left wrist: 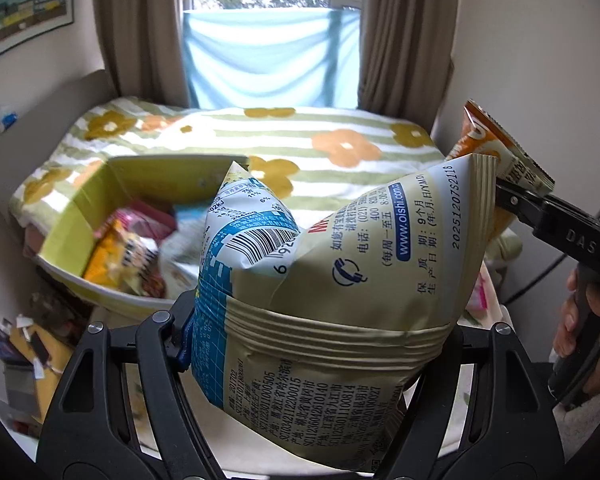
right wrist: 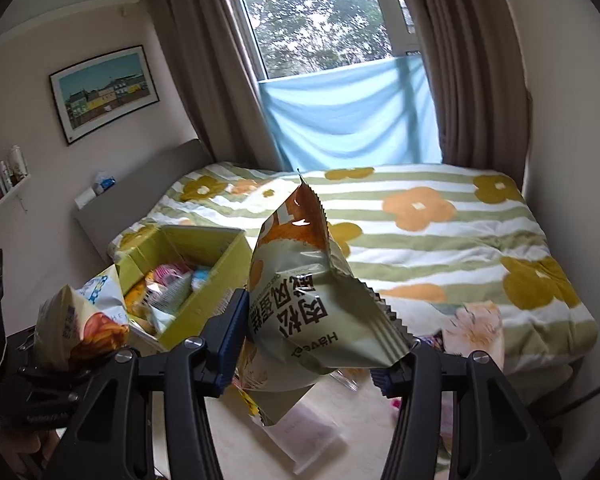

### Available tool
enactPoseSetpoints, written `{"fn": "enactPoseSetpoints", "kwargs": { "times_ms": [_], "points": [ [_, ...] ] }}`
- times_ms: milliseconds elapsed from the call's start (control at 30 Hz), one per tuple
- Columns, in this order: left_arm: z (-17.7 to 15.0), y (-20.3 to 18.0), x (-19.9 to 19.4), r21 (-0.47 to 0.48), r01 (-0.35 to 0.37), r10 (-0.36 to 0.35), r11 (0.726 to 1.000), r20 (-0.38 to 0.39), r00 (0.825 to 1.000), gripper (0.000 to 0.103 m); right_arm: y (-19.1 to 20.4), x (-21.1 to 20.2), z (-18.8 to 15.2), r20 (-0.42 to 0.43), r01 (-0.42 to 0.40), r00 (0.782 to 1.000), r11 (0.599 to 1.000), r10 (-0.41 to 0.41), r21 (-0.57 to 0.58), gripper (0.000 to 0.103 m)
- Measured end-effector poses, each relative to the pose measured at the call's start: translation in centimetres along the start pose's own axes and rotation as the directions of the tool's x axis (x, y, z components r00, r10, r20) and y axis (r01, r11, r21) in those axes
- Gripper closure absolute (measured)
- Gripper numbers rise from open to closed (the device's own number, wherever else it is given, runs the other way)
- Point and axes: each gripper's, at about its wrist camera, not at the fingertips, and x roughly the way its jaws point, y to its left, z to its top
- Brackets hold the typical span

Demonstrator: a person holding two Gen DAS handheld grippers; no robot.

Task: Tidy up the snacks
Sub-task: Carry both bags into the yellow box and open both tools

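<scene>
We've got the left gripper (left wrist: 316,336) clamped on a beige chip bag (left wrist: 340,264), right gripper (right wrist: 316,356) pinching an orange-green snack bag (right wrist: 312,304); both up over the bed (right wrist: 440,240), near the yellow box (right wrist: 204,300) w/ snacks.

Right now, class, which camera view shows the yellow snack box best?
The right wrist view: the yellow box on the bed appears sharp, its open top and packets visible. In the left wrist view the yellow box is blurred and partly hidden behind the held chip bag.

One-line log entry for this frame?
left gripper: shut on beige-blue foil snack bag | right gripper: shut on orange-green snack packet | yellow cardboard box: part-filled
</scene>
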Motion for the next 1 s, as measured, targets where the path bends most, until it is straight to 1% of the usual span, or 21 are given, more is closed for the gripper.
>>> {"fn": "enactPoseSetpoints", "kwargs": {
  "times_ms": [200, 433, 533, 633, 767, 867, 967, 1000],
  "points": [
    [2.9, 6.4, 0.4, -0.019, -0.033, 0.033, 0.999, 0.022, 0.999, 0.031, 5.1, 3.6, 2.7, 0.022, -0.048, 0.999, 0.999, 0.049, -0.015, 0.054],
    [6.0, 16.0, 3.4, -0.055, -0.062, 0.061, 0.997, -0.01, 0.998, 0.031, 11.3, 9.9, 5.0, 0.001, -0.099, 0.995, 0.995, 0.099, -0.018, 0.054],
    [6.8, 19.2, 5.1, -0.048, -0.064, 0.063, 0.997, -0.028, 0.998, 0.031, 13.7, 12.5, 5.4, -0.013, -0.107, 0.994, 0.994, 0.107, -0.005, 0.054],
    [7.9, 22.3, 7.3, -0.038, -0.05, 0.048, 0.998, -0.058, 0.997, 0.031, 15.5, 14.9, 5.6, -0.028, -0.101, 0.995, 0.995, 0.101, 0.011, 0.054],
    [9.2, 25.5, 10.8, -0.015, -0.01, 0.008, 1.0, -0.109, 0.994, 0.031, 17.0, 17.4, 5.6, -0.05, -0.078, 0.995, 0.995, 0.081, 0.054, 0.054],
    [10.4, 27.3, 13.4, 0.005, 0.01, -0.009, 1.0, -0.138, 0.99, 0.031, 17.8, 18.7, 5.5, -0.064, -0.054, 0.996, 0.995, 0.059, 0.079, 0.054],
    [11.3, 28.1, 15.6, 0.009, 0.028, -0.026, 1.0, -0.168, 0.985, 0.031, 18.0, 19.6, 5.3, -0.094, -0.03, 0.995, 0.996, 0.038, 0.083, 0.054],
    [11.6, 28.3, 16.3, 0.009, 0.036, -0.034, 0.999, -0.175, 0.984, 0.029, 17.8, 19.9, 5.4, -0.102, -0.025, 0.994, 0.996, 0.033, 0.084, 0.054]
  ]
}}
